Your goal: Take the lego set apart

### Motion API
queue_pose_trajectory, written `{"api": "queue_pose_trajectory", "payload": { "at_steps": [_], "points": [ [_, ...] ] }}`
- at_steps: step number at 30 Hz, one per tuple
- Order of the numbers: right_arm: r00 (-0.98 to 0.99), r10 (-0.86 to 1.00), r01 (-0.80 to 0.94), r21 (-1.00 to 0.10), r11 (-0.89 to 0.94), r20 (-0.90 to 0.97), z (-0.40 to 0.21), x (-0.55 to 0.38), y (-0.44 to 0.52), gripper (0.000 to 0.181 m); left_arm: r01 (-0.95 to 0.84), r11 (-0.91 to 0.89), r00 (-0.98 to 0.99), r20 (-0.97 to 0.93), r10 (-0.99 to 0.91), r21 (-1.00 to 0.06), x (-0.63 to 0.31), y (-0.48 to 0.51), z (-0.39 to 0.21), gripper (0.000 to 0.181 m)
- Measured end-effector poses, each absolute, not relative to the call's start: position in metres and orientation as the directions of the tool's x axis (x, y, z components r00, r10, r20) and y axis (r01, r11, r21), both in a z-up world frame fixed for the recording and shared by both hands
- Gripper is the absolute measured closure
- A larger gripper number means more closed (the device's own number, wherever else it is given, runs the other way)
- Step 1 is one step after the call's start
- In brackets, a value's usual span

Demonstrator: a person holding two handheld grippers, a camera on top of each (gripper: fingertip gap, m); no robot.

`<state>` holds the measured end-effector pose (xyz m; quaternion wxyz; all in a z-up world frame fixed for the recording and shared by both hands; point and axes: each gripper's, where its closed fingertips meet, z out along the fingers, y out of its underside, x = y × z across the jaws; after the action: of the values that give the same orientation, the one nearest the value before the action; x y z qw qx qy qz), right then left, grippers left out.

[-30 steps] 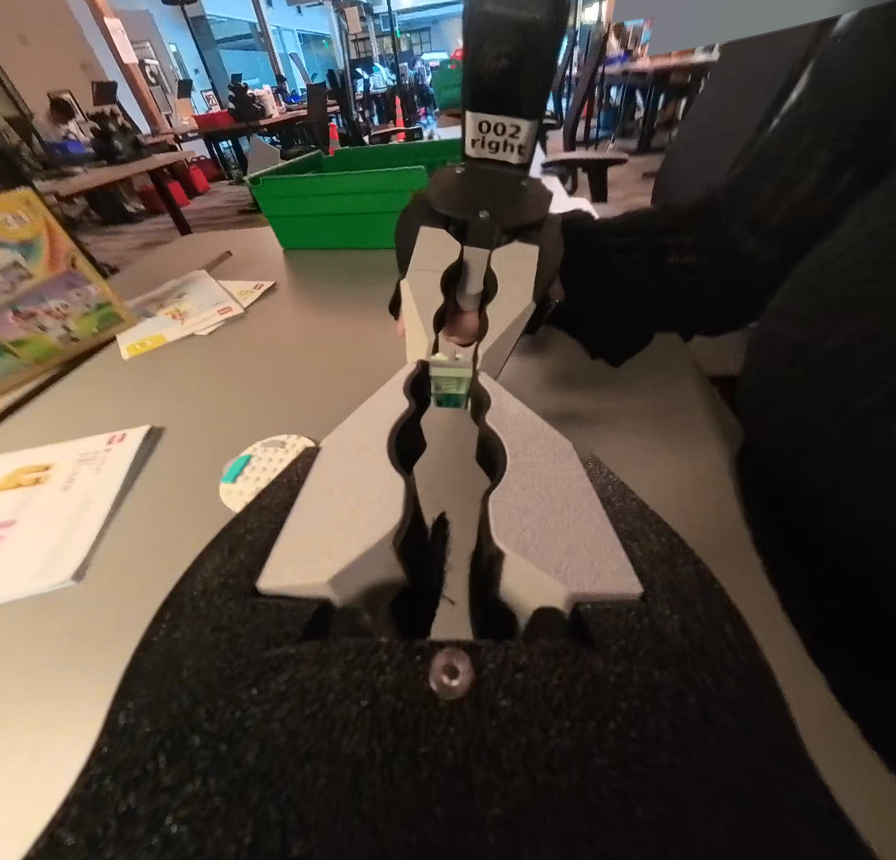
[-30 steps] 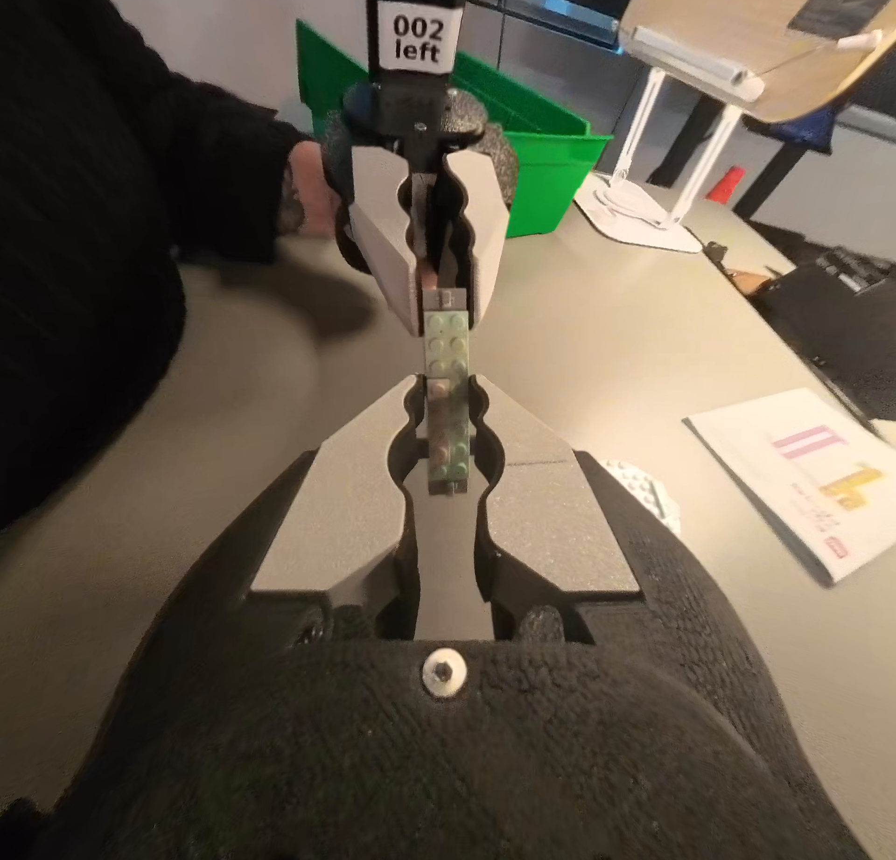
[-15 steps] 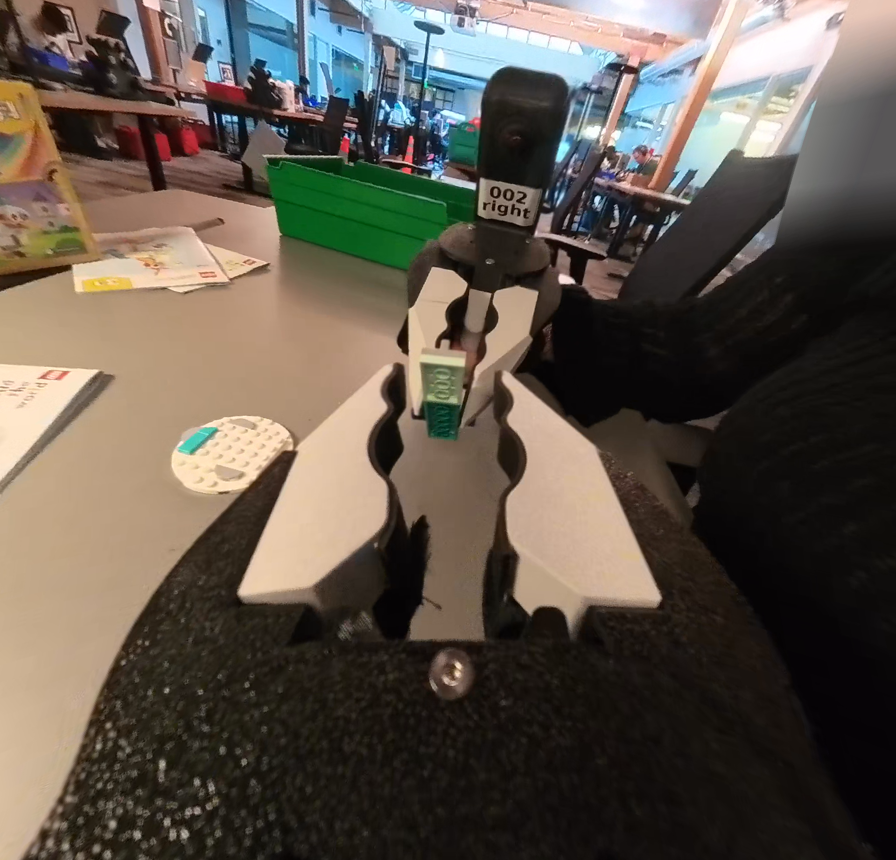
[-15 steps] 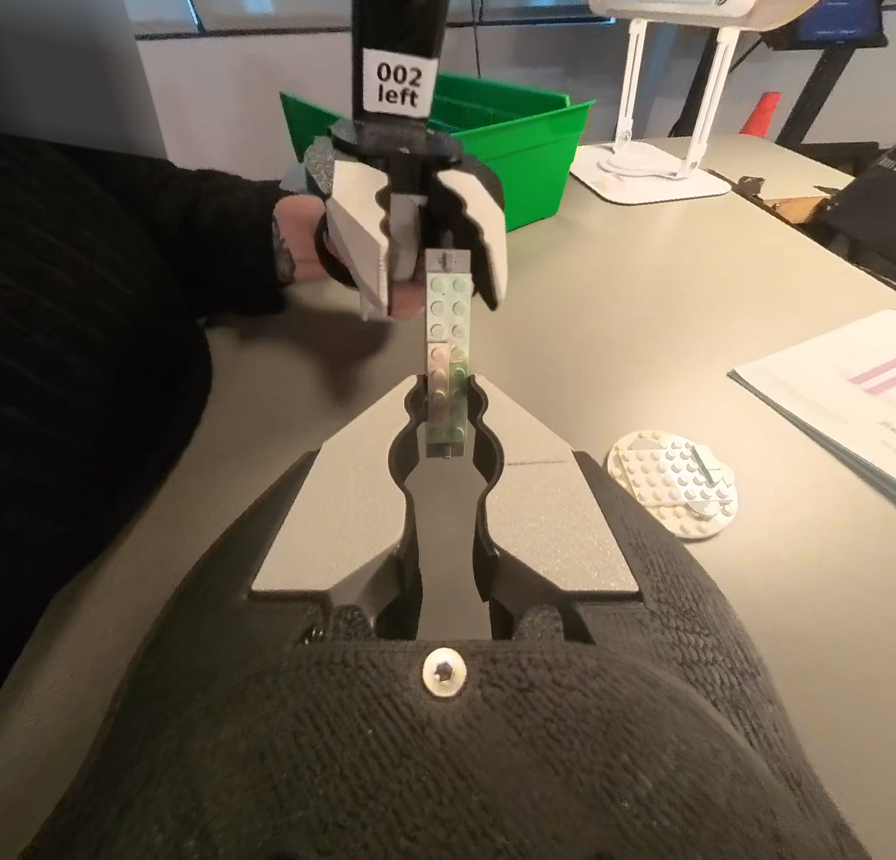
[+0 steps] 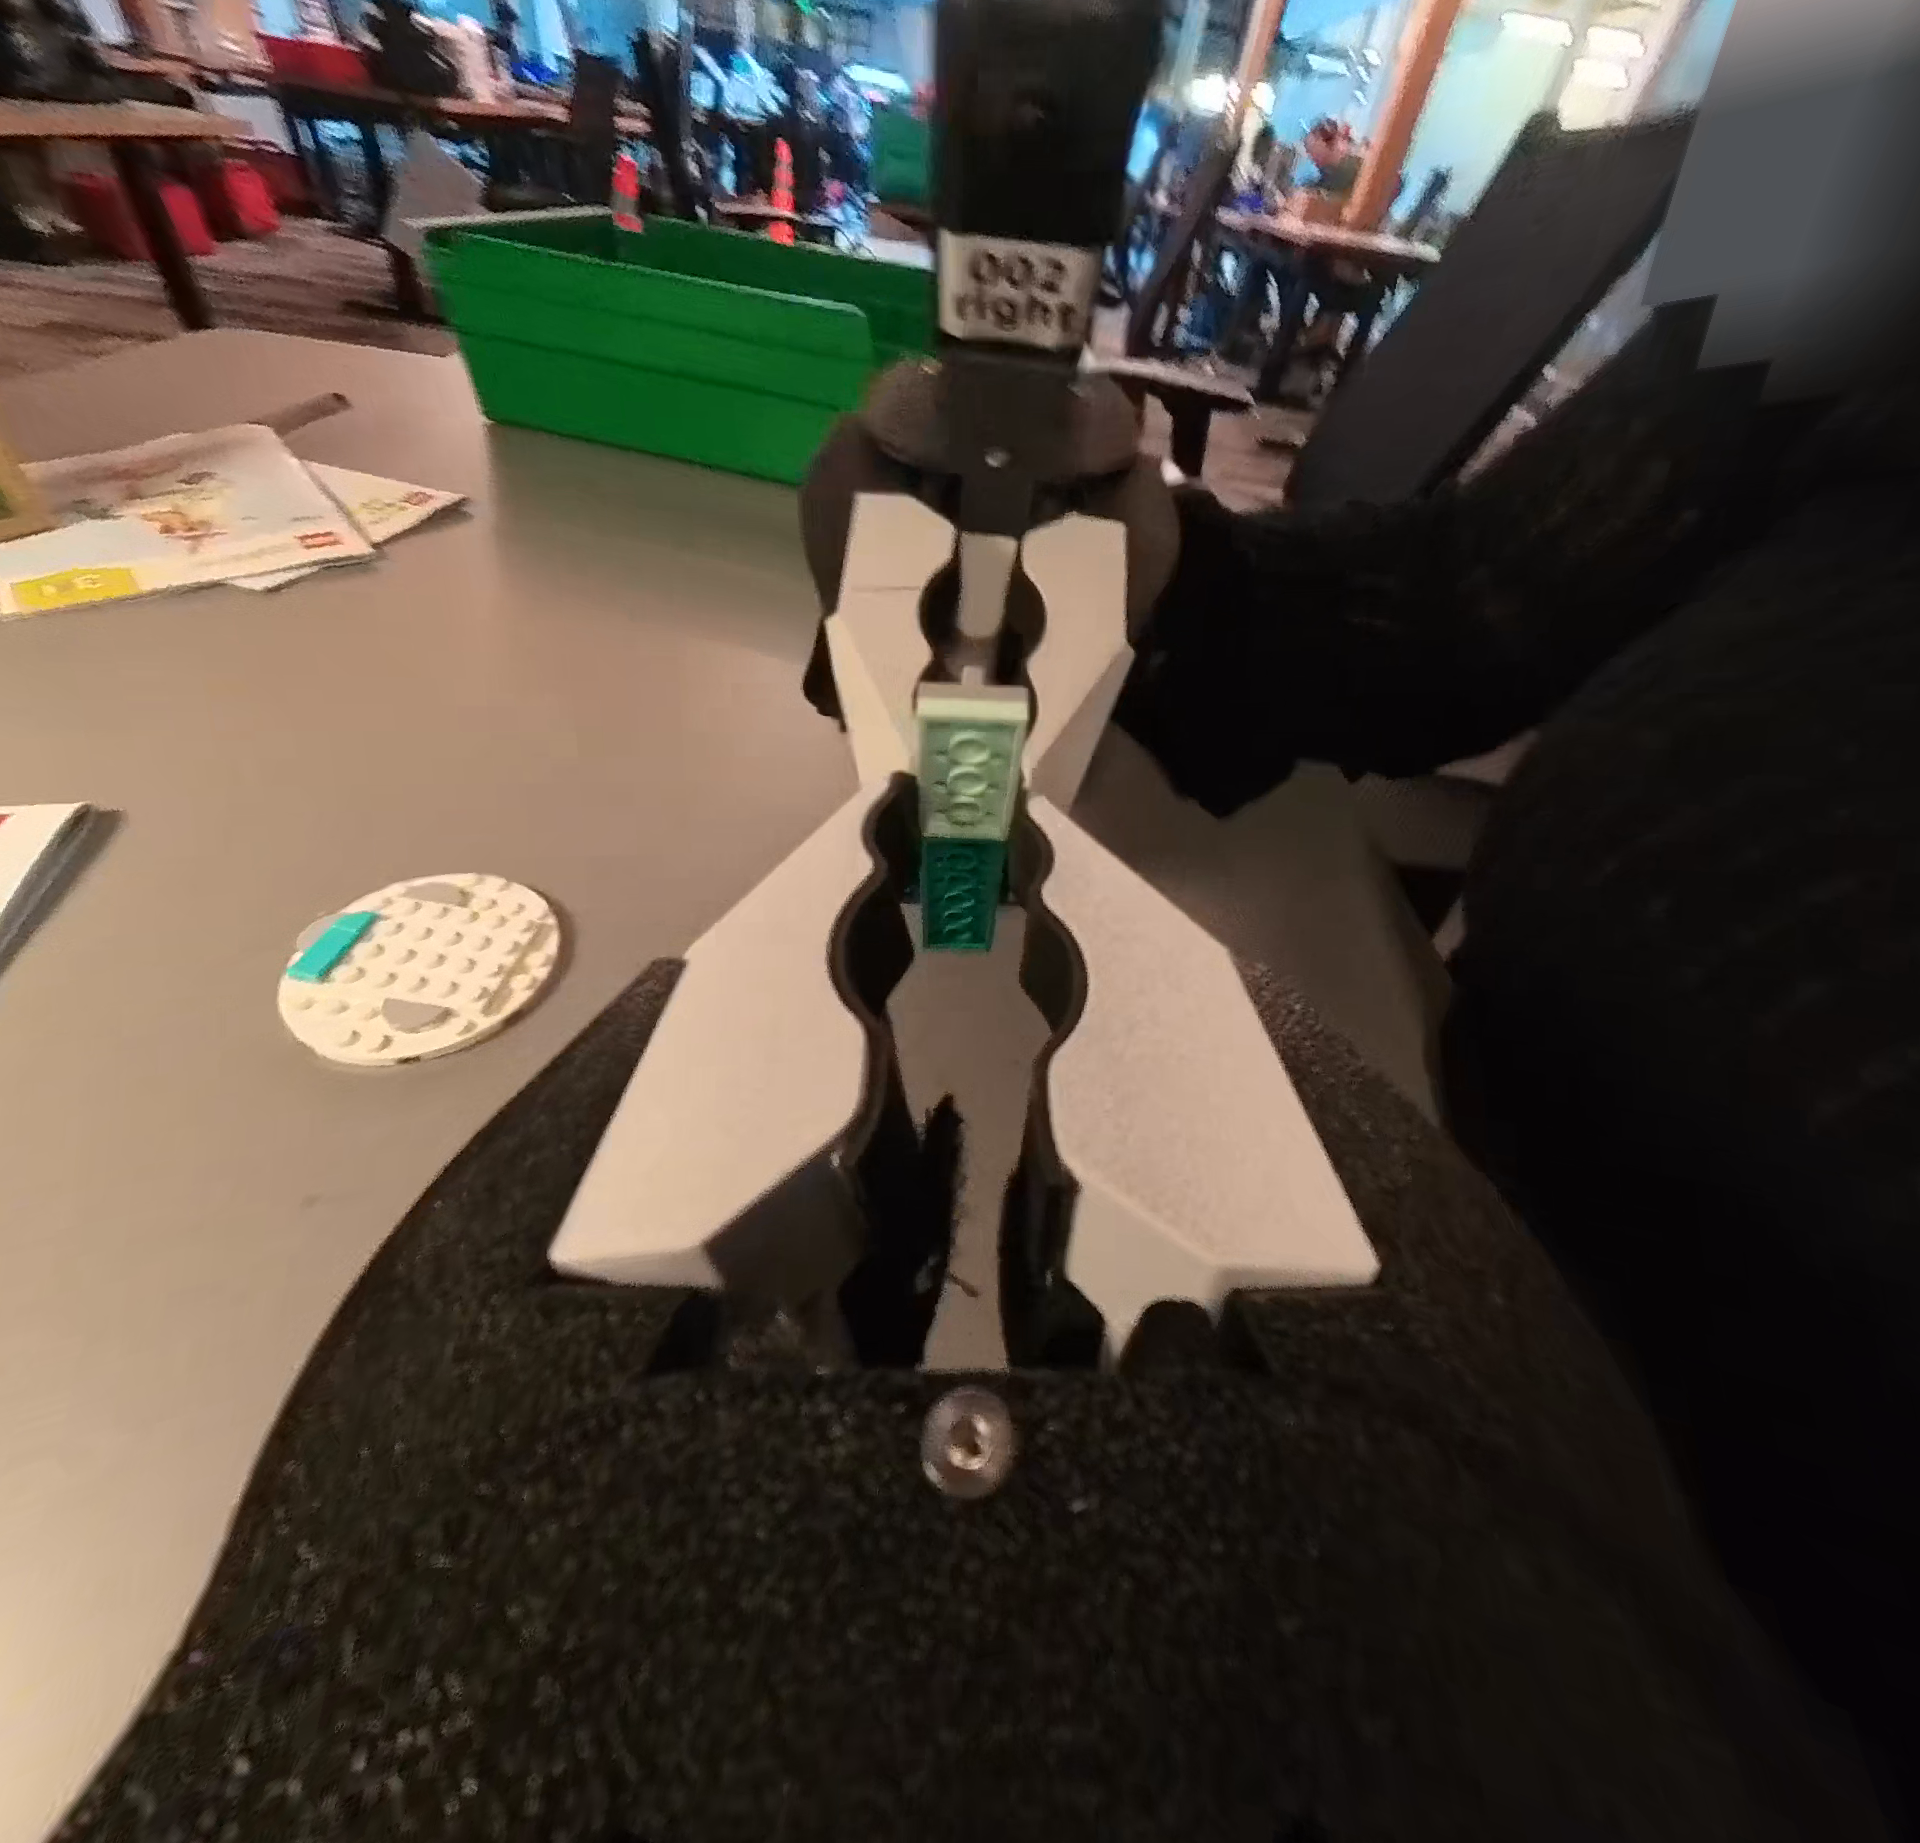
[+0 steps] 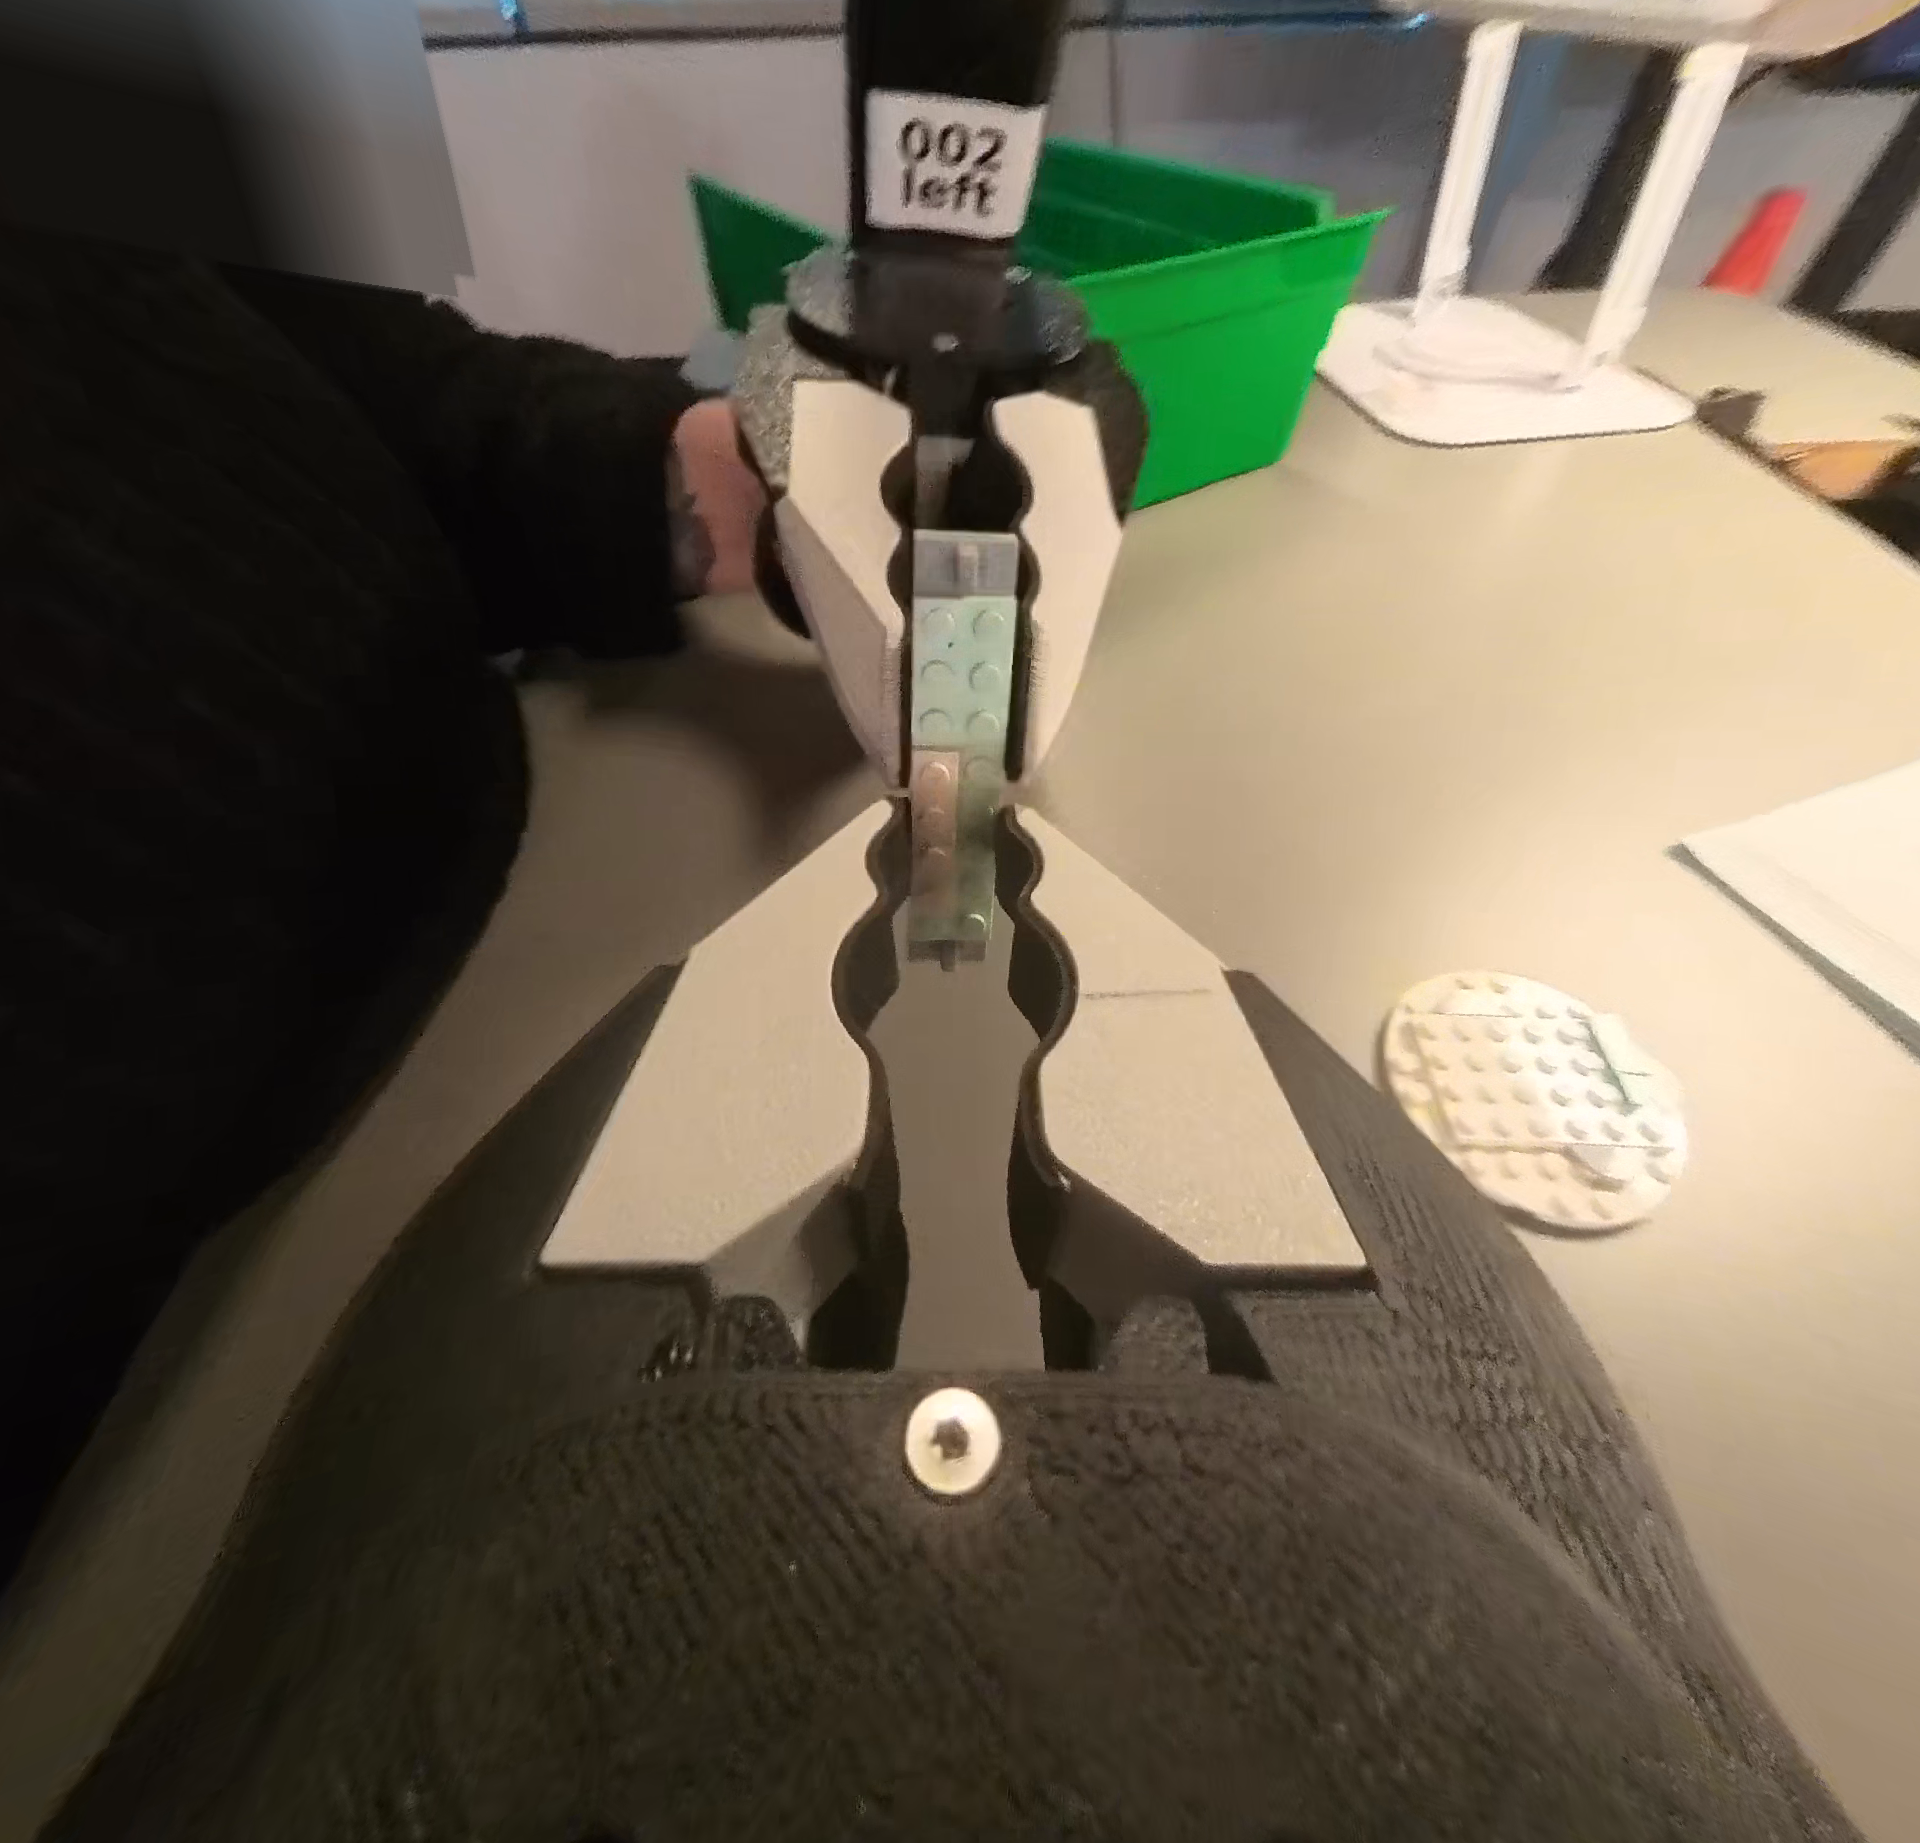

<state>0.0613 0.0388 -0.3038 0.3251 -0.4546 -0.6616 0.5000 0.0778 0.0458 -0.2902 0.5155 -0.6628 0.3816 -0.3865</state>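
Observation:
A small stack of lego plates (image 5: 971,765) hangs in the air between my two grippers, which face each other tip to tip. In the left wrist view I see its undersides, light green at the far end and dark teal (image 5: 961,900) at the near end. My left gripper (image 5: 966,817) is shut on the teal end. My right gripper (image 6: 948,822) is shut on the other end, where a grey strip (image 6: 935,837) lies on a green plate. The light green studded plate (image 6: 961,671) sits between the left gripper's fingers (image 6: 842,598). A round white lego plate (image 5: 426,972) with a teal tile (image 5: 332,946) lies on the table.
The round plate also shows in the right wrist view (image 6: 1538,1107). A green bin (image 5: 665,380) stands at the back of the grey table (image 5: 520,702). Booklets (image 5: 187,526) lie at the left, another booklet (image 6: 1829,889) and a white stand (image 6: 1496,380) at the right. A black sleeve (image 5: 1351,630) is close. Less than 4 cm separates the two grippers' tips.
The left gripper opened half a second ago and pulled back. It has now come forward and closed on the stack again, deeper than before. The right gripper kept its hold.

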Motion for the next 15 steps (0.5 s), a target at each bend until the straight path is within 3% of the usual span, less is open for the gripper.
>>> {"api": "queue_pose_trajectory", "payload": {
  "at_steps": [10,15],
  "points": [
    [-0.617,0.742,0.41,-0.912,0.019,-0.262,-0.311,0.071,0.027,0.166,-0.168,-0.175,0.313,0.116,-0.943,-0.97,0.084,0.037,-0.298,0.165],
    [-0.54,0.815,0.401,-0.916,0.031,-0.209,-0.317,0.055,0.049,0.166,-0.109,-0.26,0.431,0.19,-0.882,-0.959,0.067,0.06,-0.303,0.166]
  ]
}}
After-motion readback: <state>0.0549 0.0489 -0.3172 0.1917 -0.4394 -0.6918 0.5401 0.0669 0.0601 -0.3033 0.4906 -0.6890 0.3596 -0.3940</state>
